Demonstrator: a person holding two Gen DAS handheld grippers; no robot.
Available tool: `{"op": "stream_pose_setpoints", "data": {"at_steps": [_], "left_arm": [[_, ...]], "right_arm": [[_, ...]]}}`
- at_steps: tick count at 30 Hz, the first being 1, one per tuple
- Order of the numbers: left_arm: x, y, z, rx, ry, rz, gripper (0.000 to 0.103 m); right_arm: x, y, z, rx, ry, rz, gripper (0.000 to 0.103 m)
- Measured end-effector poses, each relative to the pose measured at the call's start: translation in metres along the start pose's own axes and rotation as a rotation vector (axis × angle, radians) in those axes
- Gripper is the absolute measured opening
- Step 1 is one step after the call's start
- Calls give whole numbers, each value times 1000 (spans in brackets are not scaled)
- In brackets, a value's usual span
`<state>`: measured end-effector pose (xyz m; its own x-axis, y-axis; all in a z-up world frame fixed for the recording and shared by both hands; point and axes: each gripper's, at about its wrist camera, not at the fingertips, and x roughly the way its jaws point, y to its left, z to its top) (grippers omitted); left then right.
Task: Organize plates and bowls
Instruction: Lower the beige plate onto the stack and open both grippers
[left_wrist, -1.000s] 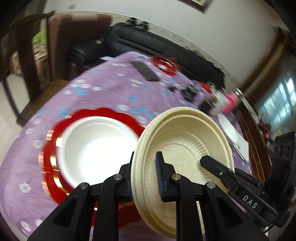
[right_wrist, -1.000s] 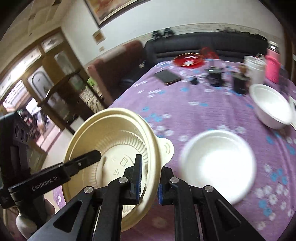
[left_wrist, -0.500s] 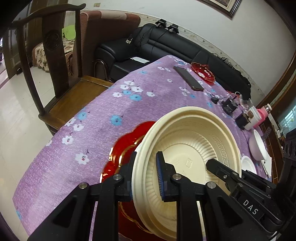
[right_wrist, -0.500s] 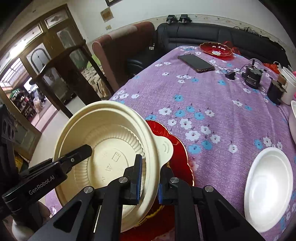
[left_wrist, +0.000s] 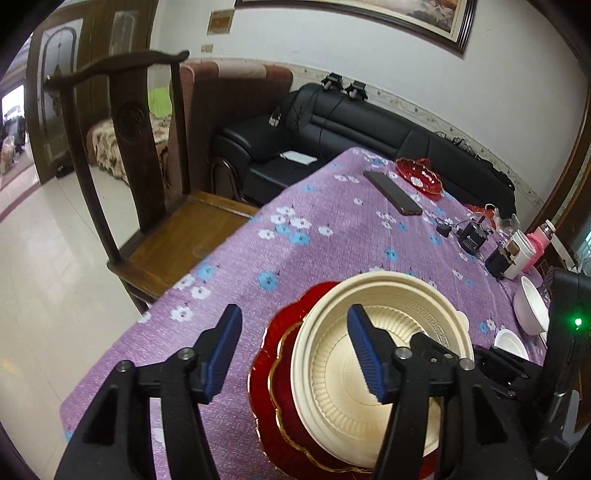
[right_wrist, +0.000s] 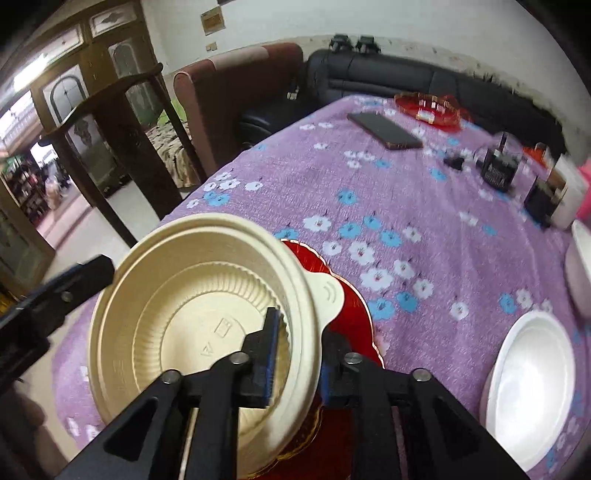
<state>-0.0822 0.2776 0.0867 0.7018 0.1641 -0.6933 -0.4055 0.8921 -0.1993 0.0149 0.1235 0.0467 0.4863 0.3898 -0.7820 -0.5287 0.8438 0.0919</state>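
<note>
near edge: cream bowl (left_wrist: 373, 354) sits on the red plate (left_wrist: 280, 365).
centre: bare purple tablecloth (left_wrist: 332, 243) between plate and phone (left_wrist: 392, 192).
right: white bowls (right_wrist: 532, 373), charger (left_wrist: 473, 236), cup (left_wrist: 521, 254).
left: wooden chair (left_wrist: 147, 184).

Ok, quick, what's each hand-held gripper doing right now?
Left hand-held gripper: open, holding nothing, straddling the cream bowl's rim.
Right hand-held gripper: shut on the cream bowl's rim, over the red plate.

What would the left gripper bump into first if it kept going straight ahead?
Probably the purple flowered tablecloth beyond the cream ribbed plastic bowl: the open left gripper has one finger over the bowl, the other outside it. Depth is unclear.
</note>
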Motion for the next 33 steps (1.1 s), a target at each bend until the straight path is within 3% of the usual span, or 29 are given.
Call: {"op": "stream_pose_setpoints", "data": {"at_steps": [3,12,33], "left_arm": [[-11,-4,1,19,-42,23,67],[-44,-33,-2,129,-184,128,86],[-67,-108,-30,309,-205,140,86]], "right_arm": [[-10,0,1,1,-50,6,52],[-46,-20,1,91,-148,37,63],[-92,-91,-45,245,-196,60,67]]}}
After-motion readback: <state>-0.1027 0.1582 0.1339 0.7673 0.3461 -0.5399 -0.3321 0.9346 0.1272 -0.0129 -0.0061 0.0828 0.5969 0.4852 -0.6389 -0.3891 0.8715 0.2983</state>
